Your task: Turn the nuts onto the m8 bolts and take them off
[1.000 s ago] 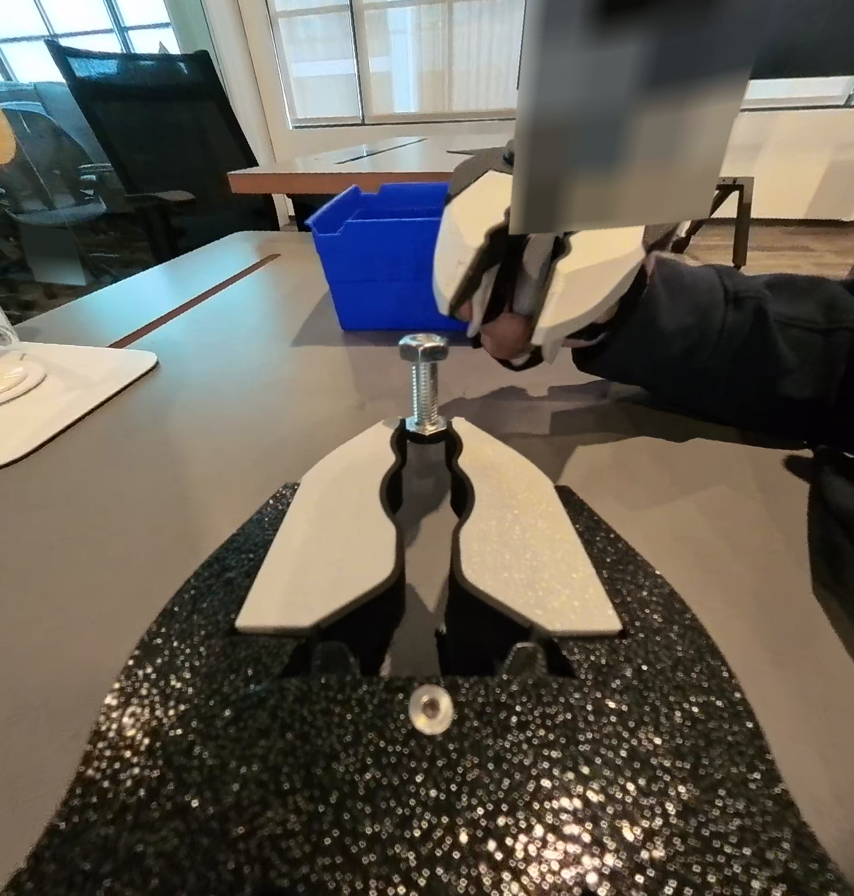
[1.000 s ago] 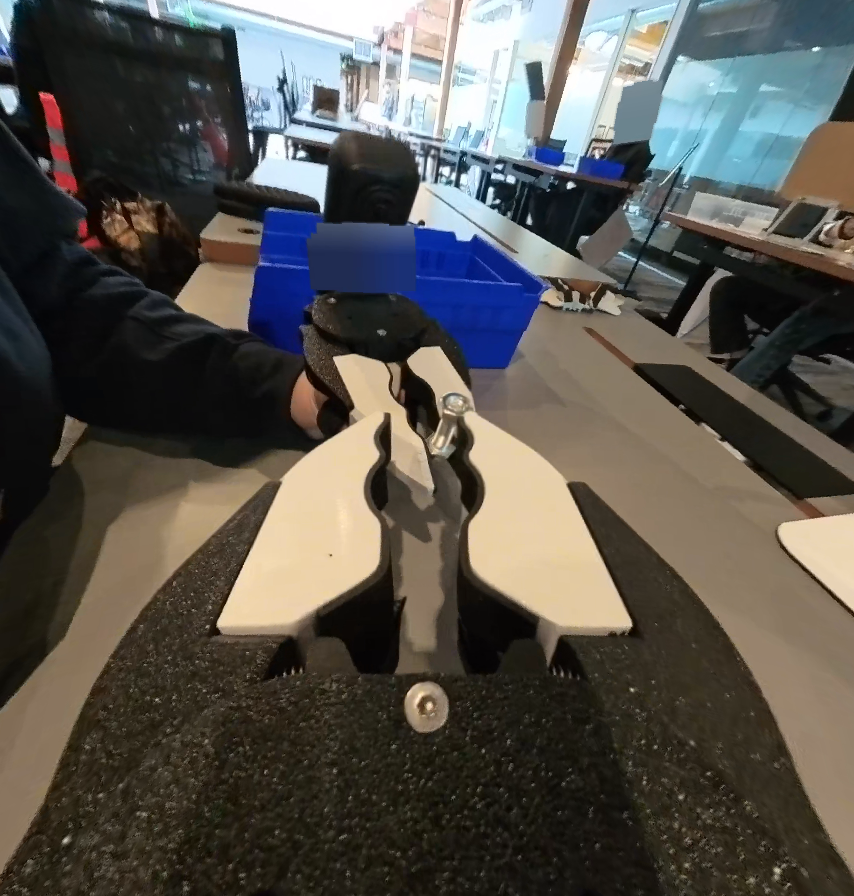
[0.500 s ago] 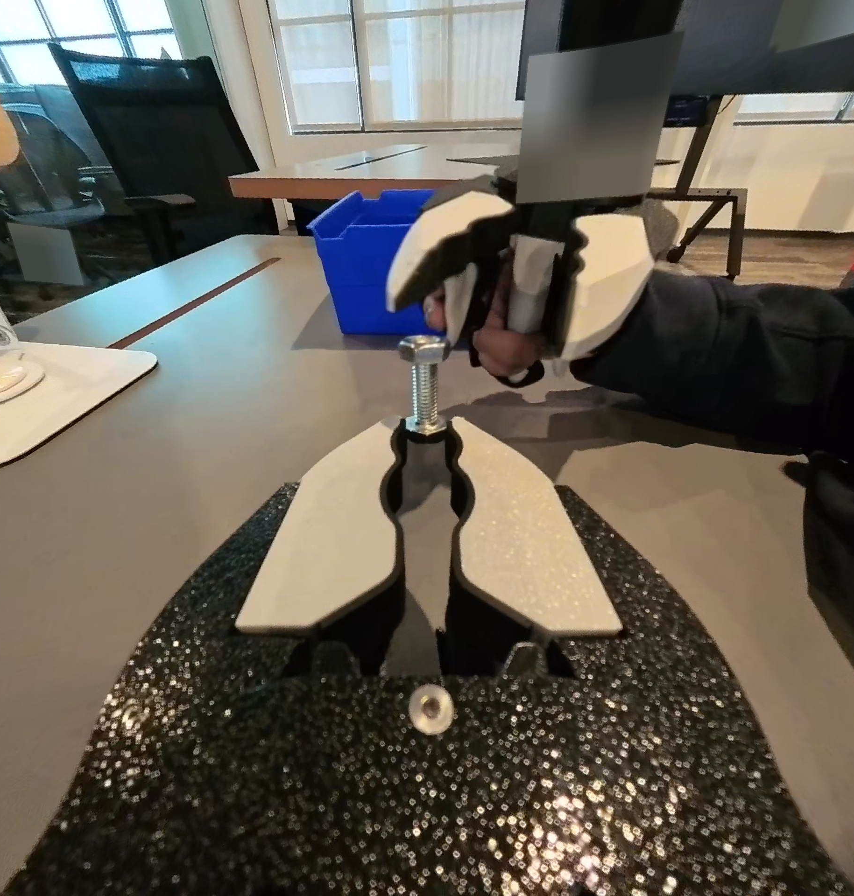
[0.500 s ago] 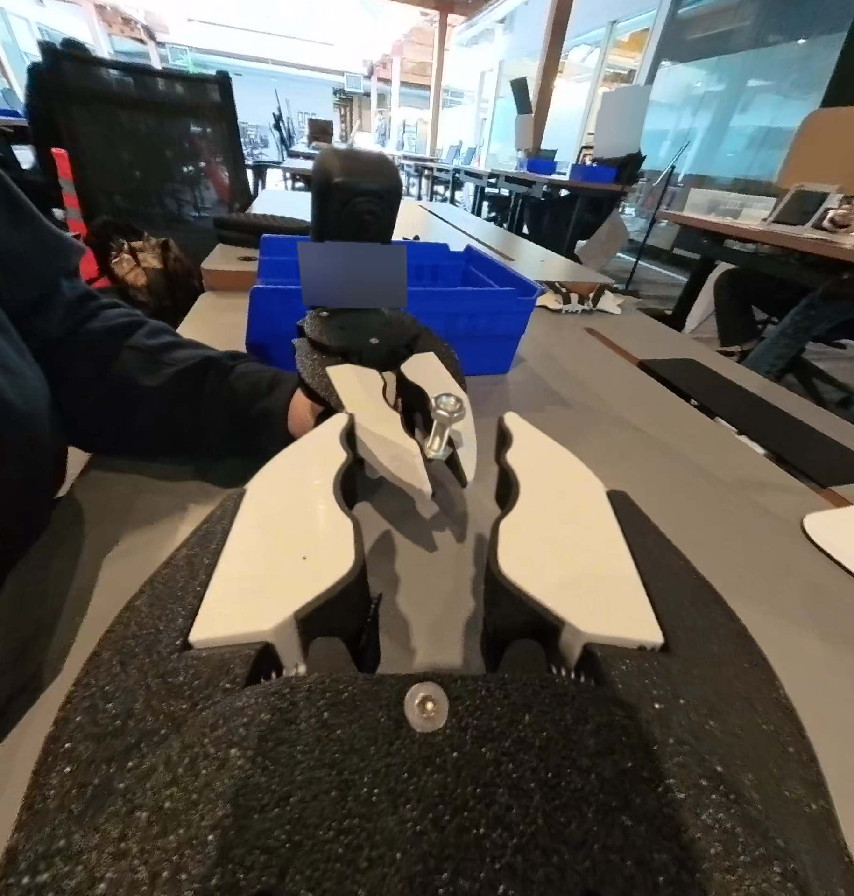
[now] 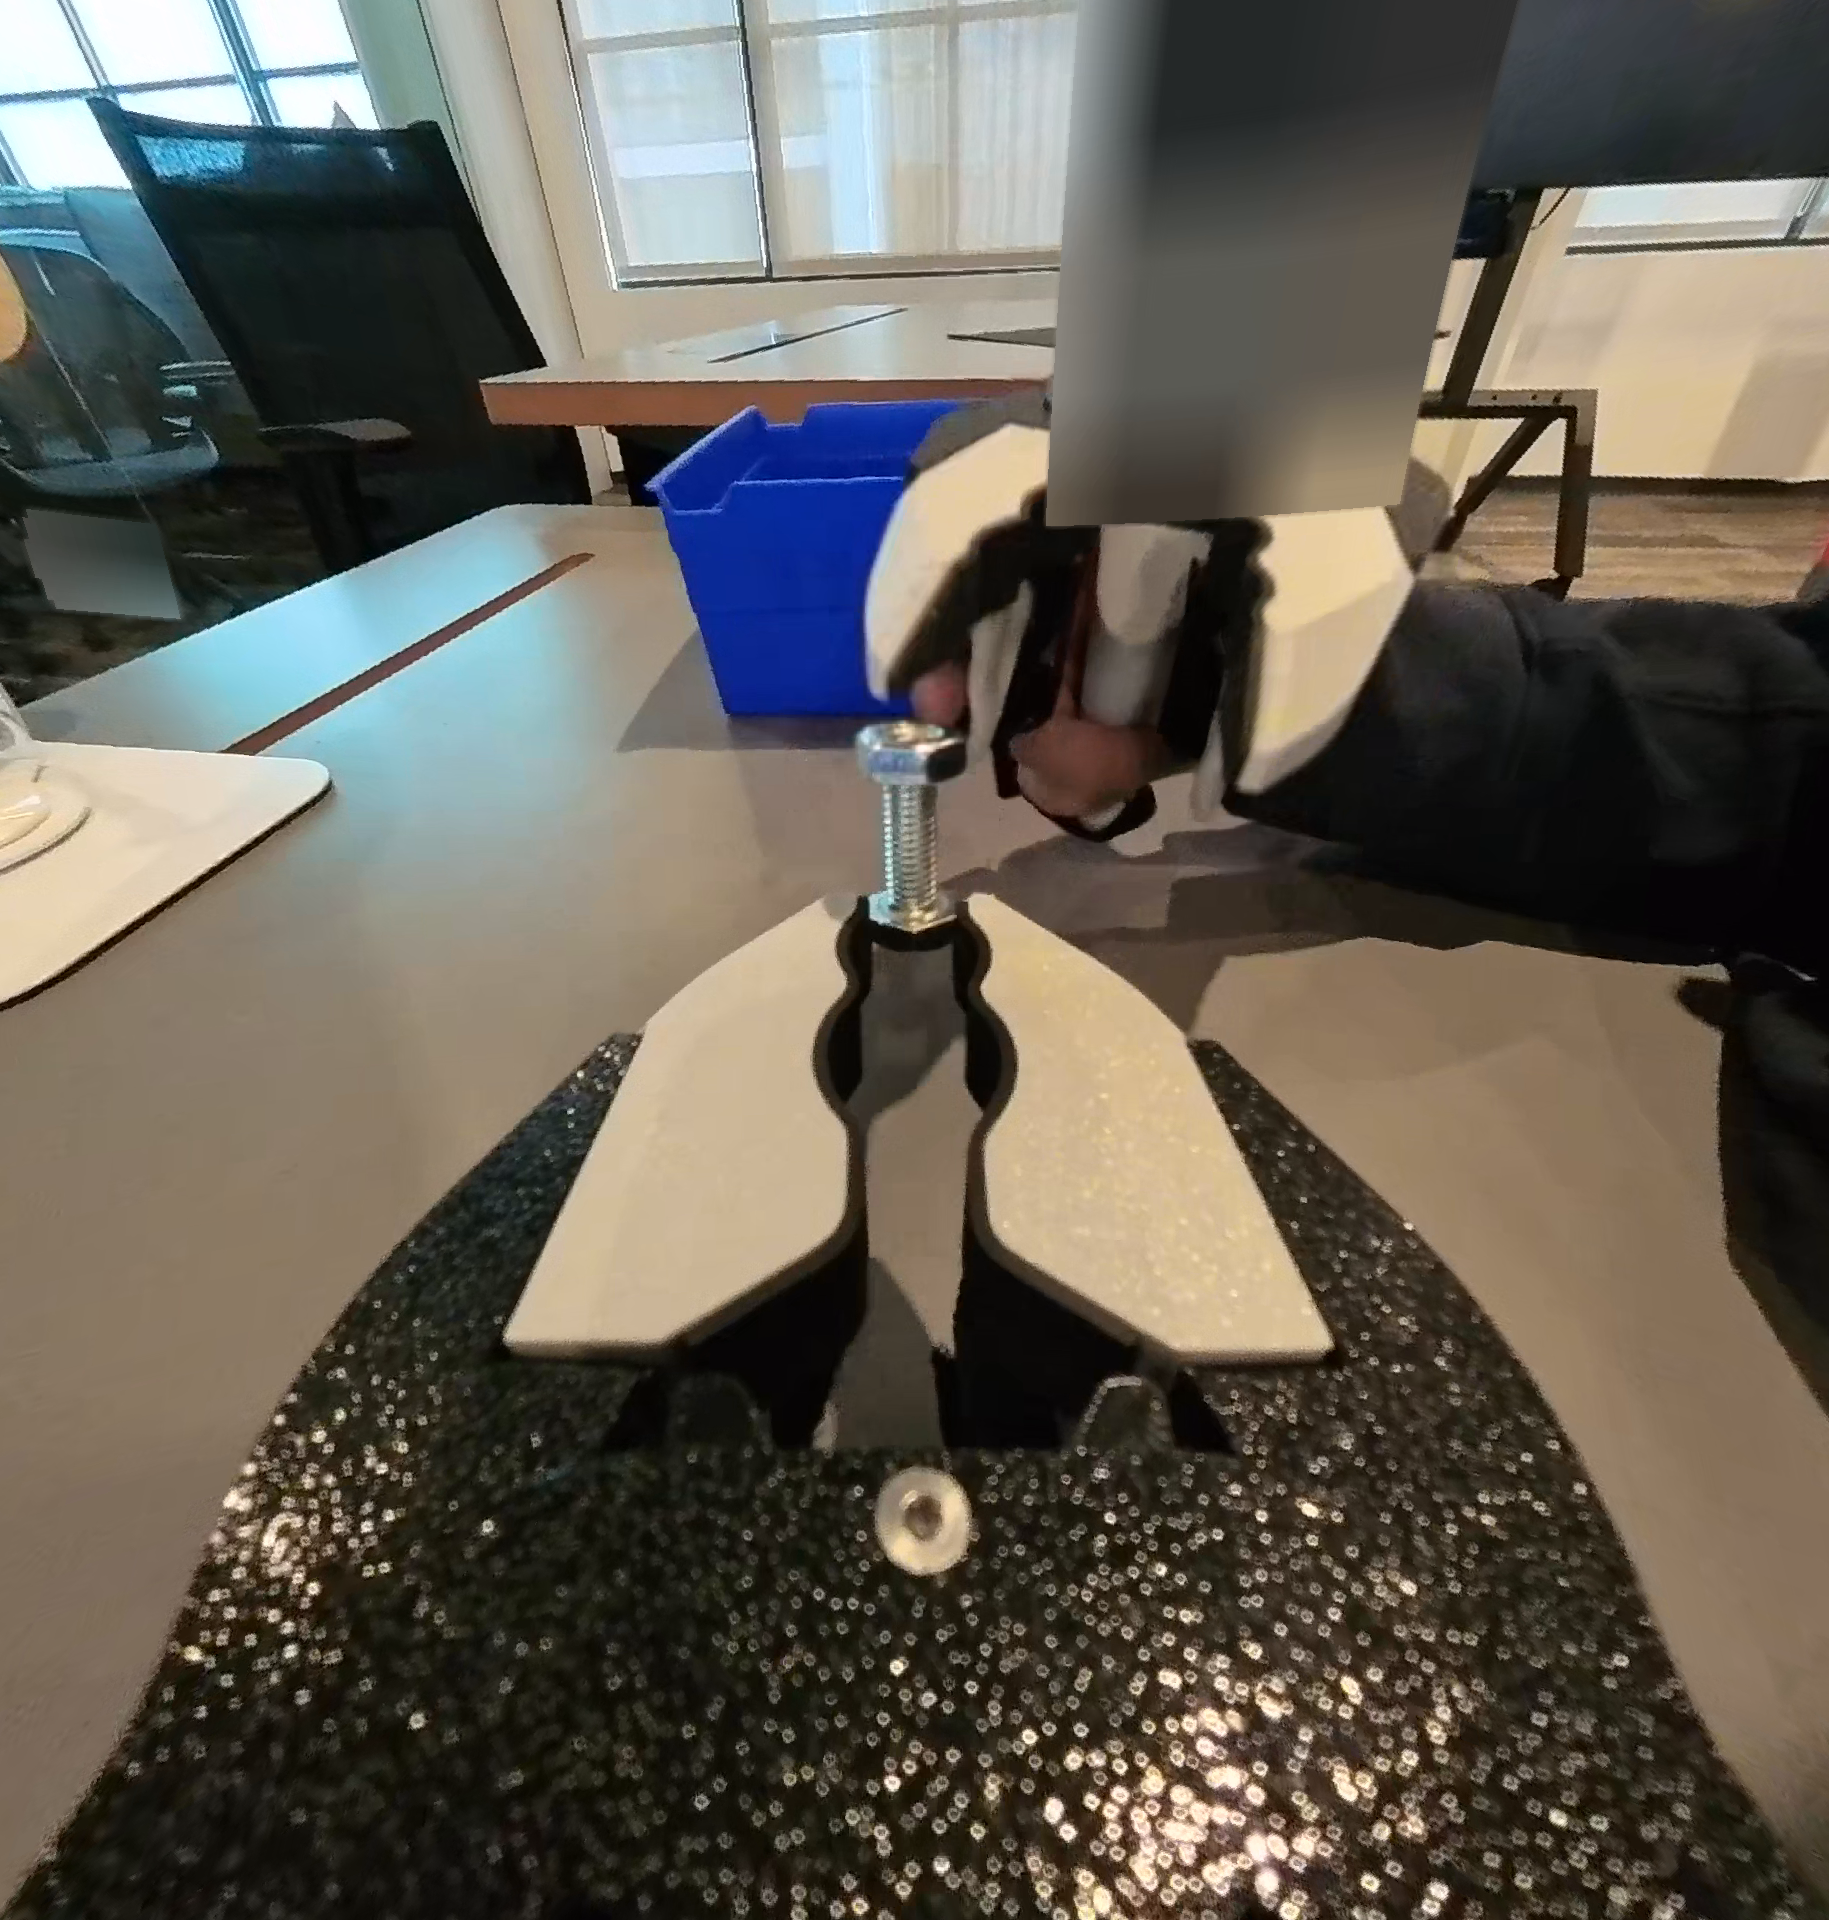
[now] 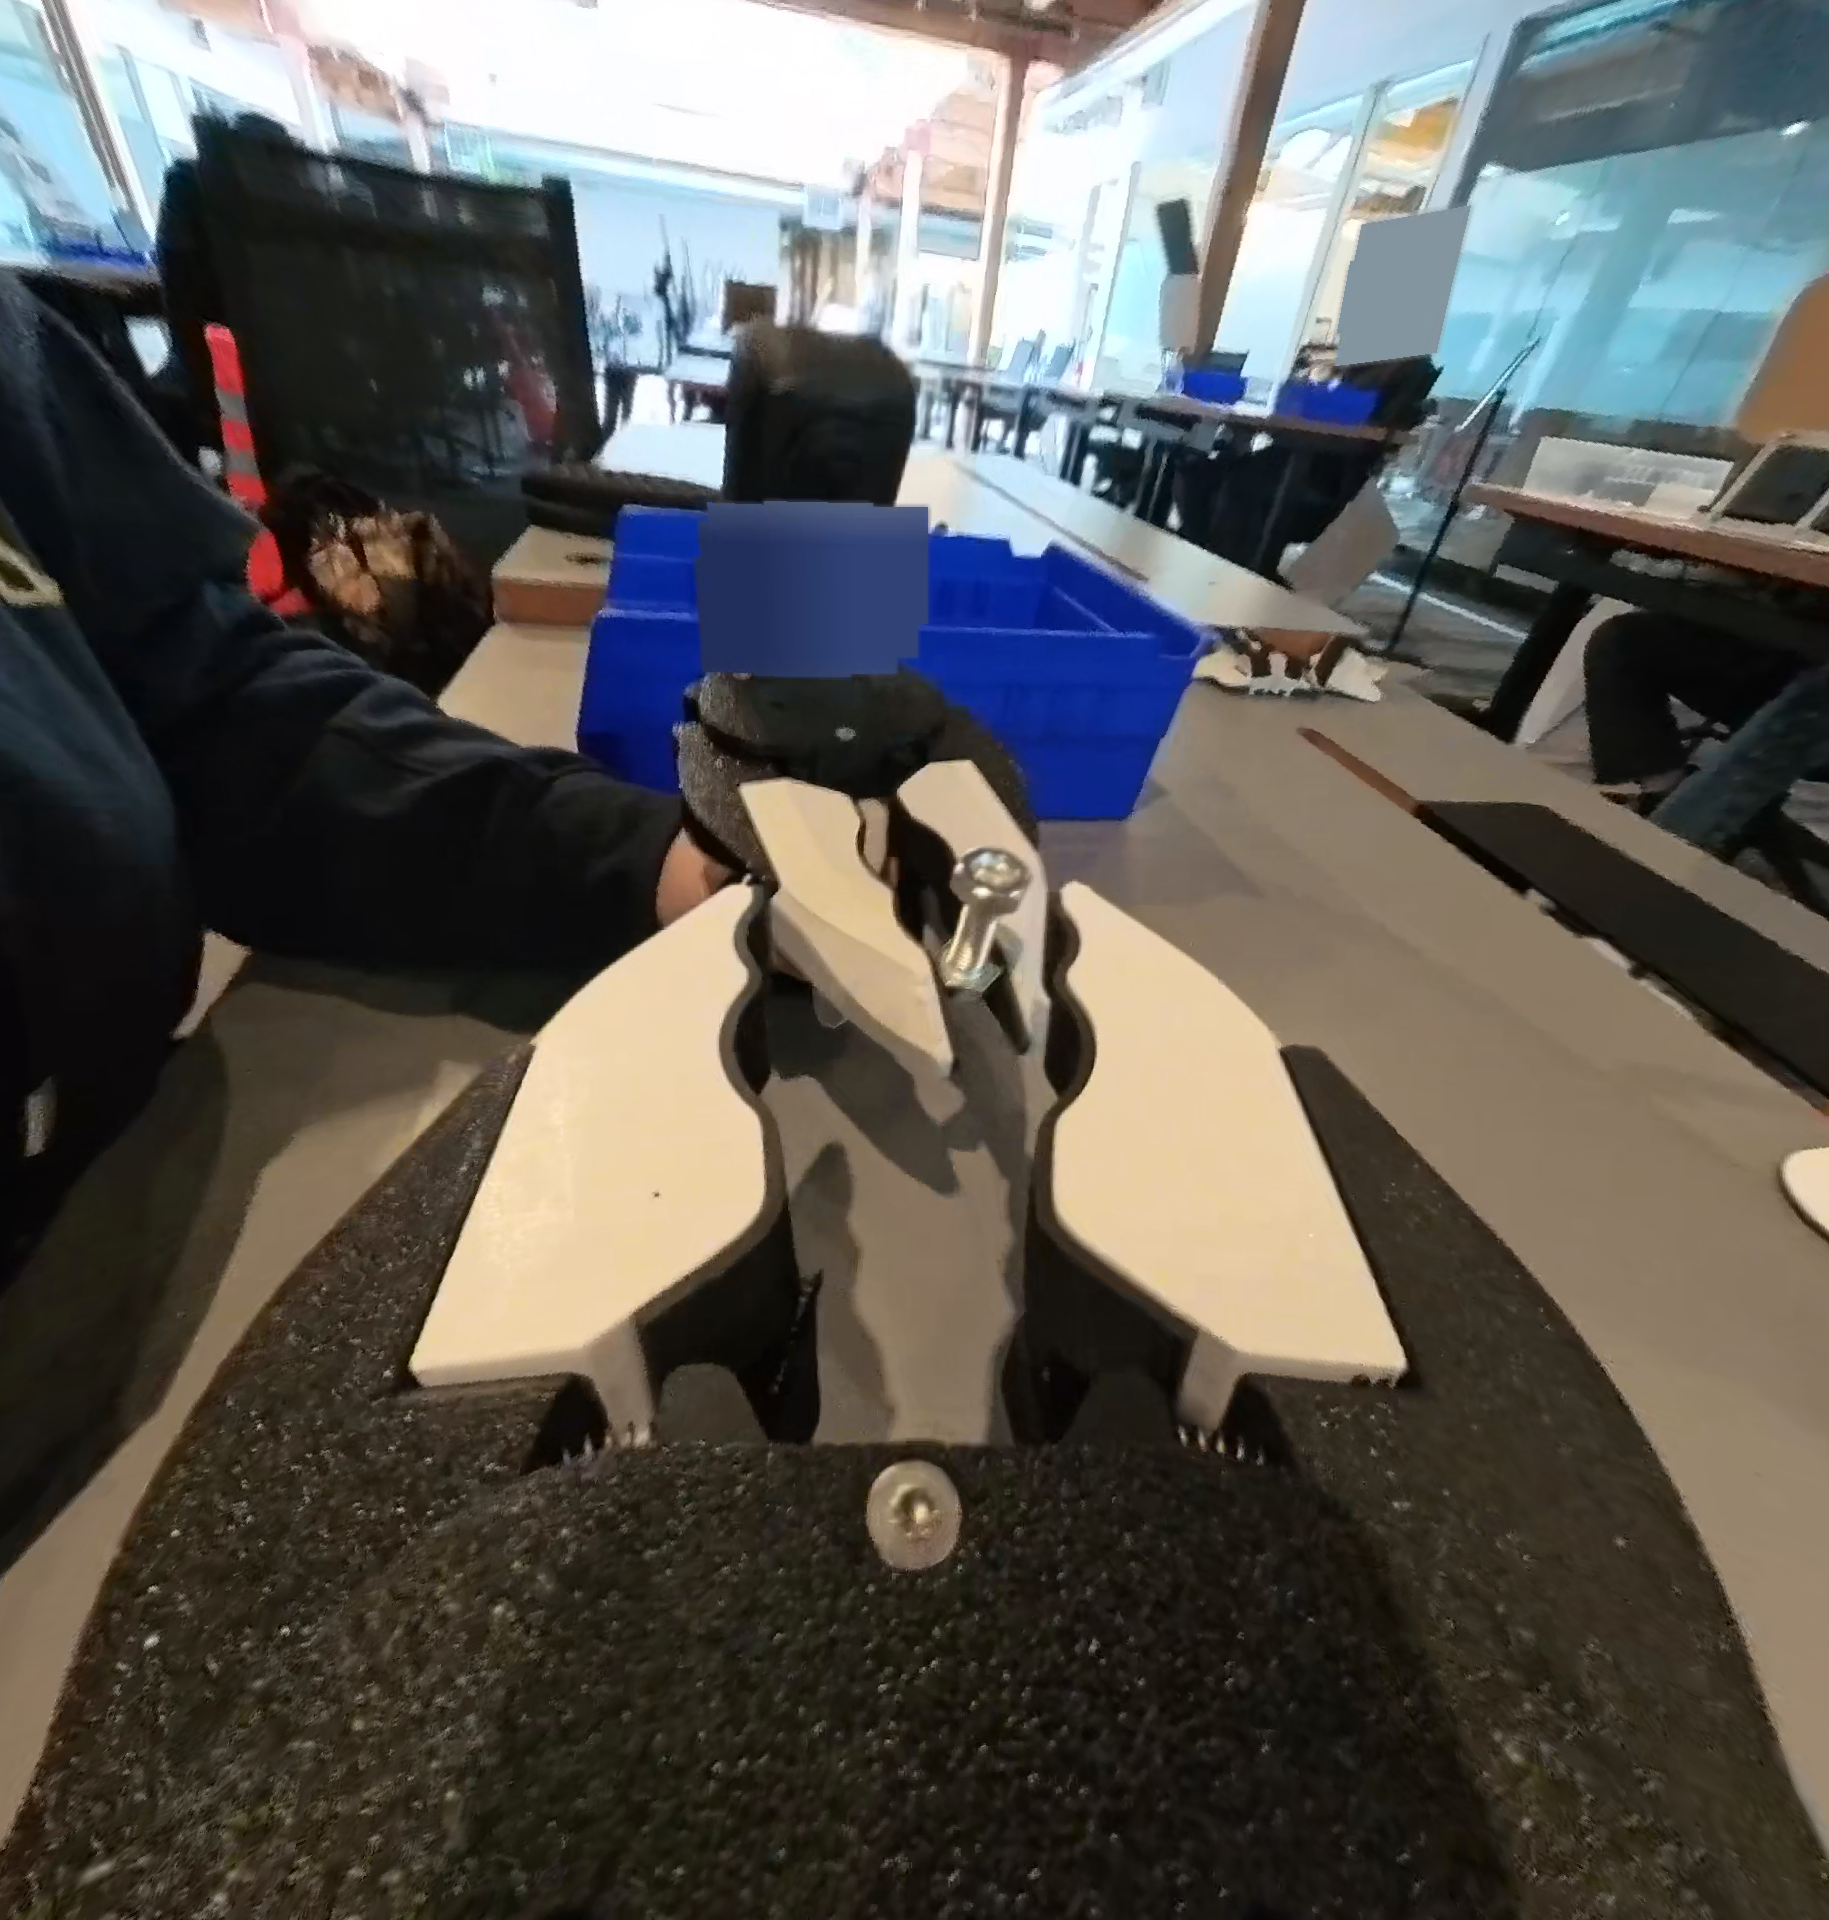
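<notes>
Nut [image 5: 911, 913]: pinched by left gripper [image 5: 908, 920], bolt [image 5: 907, 821] upright, head free for turning.
Right gripper [image 6: 905, 914]: tongs wide, empty, straddling bolt head, likely regripping.

An open office: rows of desks [image 6: 1668, 551], mesh chairs [image 5: 338, 312], glass partitions [image 6: 1616, 291], large windows [image 5: 837, 135]

A silver bolt [image 5: 908, 821] stands at centre frame between white fingers [image 5: 702, 1122] on a speckled black body, before a blue bin [image 5: 785, 582] on the grey table [image 5: 370, 935].
</notes>
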The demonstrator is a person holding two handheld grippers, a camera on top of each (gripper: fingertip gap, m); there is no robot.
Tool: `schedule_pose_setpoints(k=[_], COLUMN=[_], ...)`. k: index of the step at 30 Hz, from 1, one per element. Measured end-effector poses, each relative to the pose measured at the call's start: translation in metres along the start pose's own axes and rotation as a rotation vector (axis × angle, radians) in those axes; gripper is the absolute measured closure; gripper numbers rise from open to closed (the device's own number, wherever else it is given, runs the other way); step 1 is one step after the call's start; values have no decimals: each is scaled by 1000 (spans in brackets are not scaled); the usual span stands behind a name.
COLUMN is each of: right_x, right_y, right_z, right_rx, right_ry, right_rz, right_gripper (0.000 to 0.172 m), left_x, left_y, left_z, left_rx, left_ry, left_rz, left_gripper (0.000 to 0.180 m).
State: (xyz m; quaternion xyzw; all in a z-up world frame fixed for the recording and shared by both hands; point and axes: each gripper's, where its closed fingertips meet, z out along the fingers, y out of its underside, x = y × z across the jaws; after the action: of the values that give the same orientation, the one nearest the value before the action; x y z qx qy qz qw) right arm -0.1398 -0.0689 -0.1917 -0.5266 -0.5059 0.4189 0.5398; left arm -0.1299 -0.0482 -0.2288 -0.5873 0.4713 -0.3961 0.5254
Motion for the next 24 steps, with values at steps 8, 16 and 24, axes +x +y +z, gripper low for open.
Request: schedule_pose_setpoints(k=[8,16,24], right_x=[-6,-7,-15], right_y=[4,2,9], right_z=[24,-4,21], right_rx=[3,1,-24], right_ry=[19,-74,-64], right_rz=[-56,15,-58], right_gripper=[98,117,100], left_x=[7,4,10], left_y=[5,0,7], left_z=[5,1,6], left_rx=[-42,-2,-52], left_ry=[23,17,33], left_rz=[48,15,63], left_gripper=[166,166,166])
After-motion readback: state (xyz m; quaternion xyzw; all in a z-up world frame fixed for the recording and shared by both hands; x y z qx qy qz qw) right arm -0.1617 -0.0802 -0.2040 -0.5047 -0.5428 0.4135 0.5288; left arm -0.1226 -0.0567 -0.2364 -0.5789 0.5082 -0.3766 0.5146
